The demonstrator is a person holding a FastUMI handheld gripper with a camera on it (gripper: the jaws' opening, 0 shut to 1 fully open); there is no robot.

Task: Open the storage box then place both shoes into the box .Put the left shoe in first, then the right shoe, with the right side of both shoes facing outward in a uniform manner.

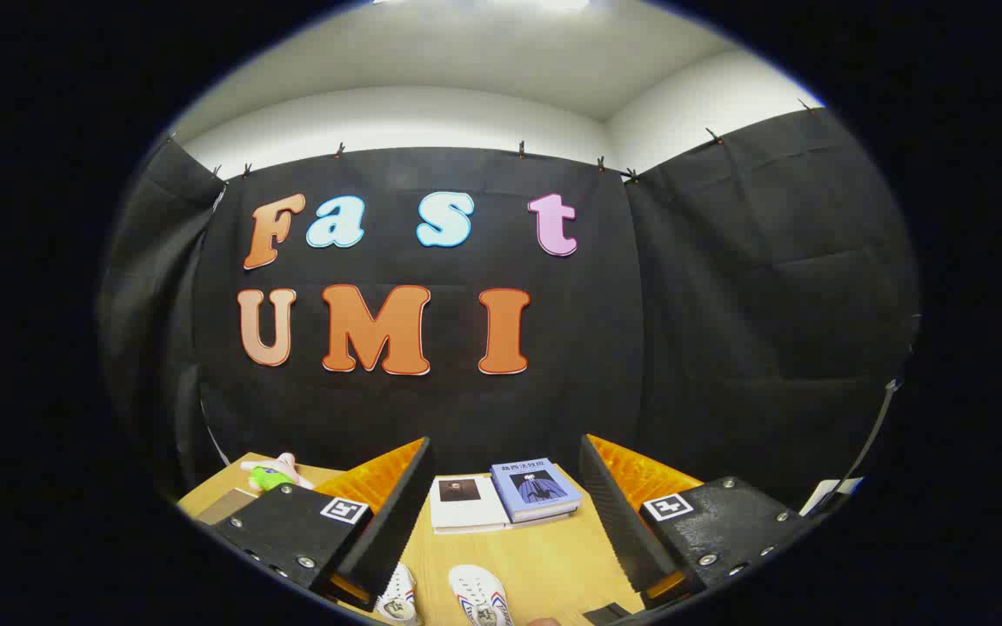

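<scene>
My gripper (505, 513) is held high above a wooden table (544, 556), its two fingers spread wide apart with nothing between them. Below and between the fingers lie two white shoes with coloured side stripes: one shoe (398, 596) close to the left finger, the other shoe (479, 595) just right of it. Only their toe ends show. The gripper touches neither shoe.
Two books lie on the table beyond the fingers: a white one (464, 502) and a blue one (534, 489) overlapping it. A small green and white toy (272, 474) sits at the table's far left corner. Black cloth walls stand right behind the table.
</scene>
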